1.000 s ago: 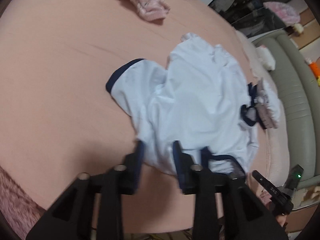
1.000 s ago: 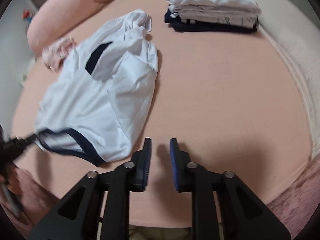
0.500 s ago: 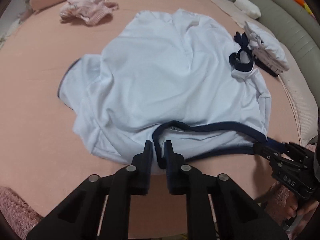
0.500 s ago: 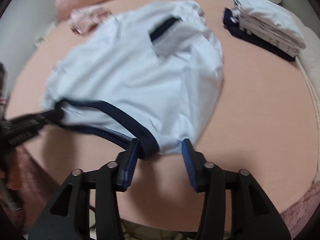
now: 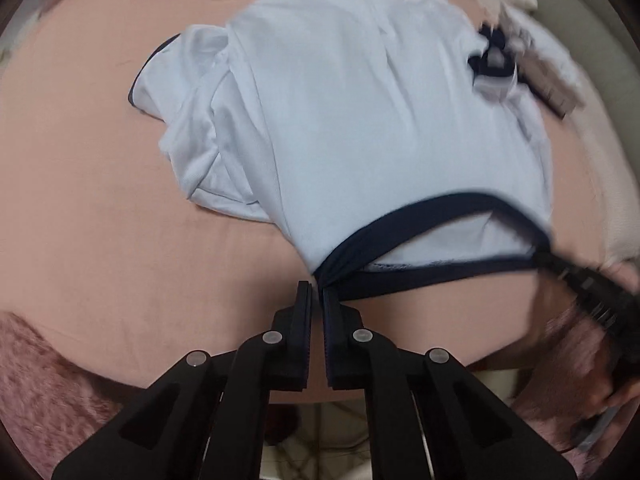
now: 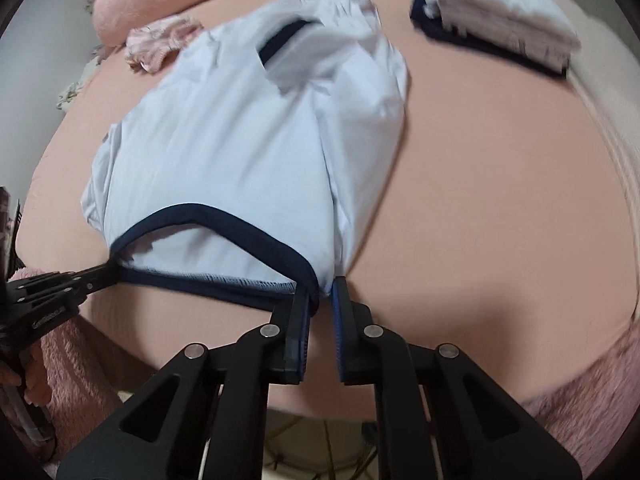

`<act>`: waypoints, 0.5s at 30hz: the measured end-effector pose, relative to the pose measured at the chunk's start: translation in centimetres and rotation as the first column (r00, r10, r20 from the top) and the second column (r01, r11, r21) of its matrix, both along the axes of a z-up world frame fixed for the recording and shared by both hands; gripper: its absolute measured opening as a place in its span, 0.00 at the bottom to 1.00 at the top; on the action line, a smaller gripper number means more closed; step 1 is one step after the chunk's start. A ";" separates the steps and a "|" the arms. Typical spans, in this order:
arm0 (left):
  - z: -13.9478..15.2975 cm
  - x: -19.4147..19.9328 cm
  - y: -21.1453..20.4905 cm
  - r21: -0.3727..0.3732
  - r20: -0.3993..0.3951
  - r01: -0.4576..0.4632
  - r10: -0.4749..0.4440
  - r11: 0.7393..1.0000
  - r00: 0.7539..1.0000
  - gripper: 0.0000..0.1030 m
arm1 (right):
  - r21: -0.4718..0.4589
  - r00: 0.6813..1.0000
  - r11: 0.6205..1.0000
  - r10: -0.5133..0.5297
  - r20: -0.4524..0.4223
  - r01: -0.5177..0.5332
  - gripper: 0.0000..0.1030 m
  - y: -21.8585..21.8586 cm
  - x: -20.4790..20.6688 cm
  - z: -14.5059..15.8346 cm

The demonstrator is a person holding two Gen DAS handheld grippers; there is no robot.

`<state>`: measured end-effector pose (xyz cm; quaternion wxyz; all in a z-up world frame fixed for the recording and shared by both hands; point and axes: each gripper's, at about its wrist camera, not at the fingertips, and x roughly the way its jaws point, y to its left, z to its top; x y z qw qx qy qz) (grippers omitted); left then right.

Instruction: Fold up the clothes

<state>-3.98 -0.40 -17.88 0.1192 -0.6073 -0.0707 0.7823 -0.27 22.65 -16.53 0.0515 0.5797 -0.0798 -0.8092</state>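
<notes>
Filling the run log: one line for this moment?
left gripper shut on collar | right gripper shut on collar | white shirt flat

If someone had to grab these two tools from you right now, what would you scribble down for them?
Left gripper: shut on the navy neckline of the white shirt, at its left end.
Right gripper: shut on the same neckline's other end.
Shirt lies on the pink bed, collar toward you, sleeves rumpled.
Done: folded stack at far right.
Left: smooth the shirt out, fold it, then the pink garment.
</notes>
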 end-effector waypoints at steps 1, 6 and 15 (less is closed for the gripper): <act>0.5 0.0 -0.2 0.048 -0.011 -0.005 0.006 0.999 1.000 0.06 | -0.011 1.000 1.000 0.000 0.001 0.000 0.14 0.1 0.2 0.1; 3.1 -0.4 -1.2 0.165 -0.103 0.002 0.015 0.986 0.995 0.07 | -0.111 0.996 0.994 0.004 -0.091 -0.015 0.24 0.4 0.6 2.8; 2.2 -2.4 -1.3 0.131 -0.060 -0.019 0.027 0.991 0.998 0.19 | -0.056 0.986 0.997 -0.060 -0.156 0.052 0.33 0.5 -2.2 5.0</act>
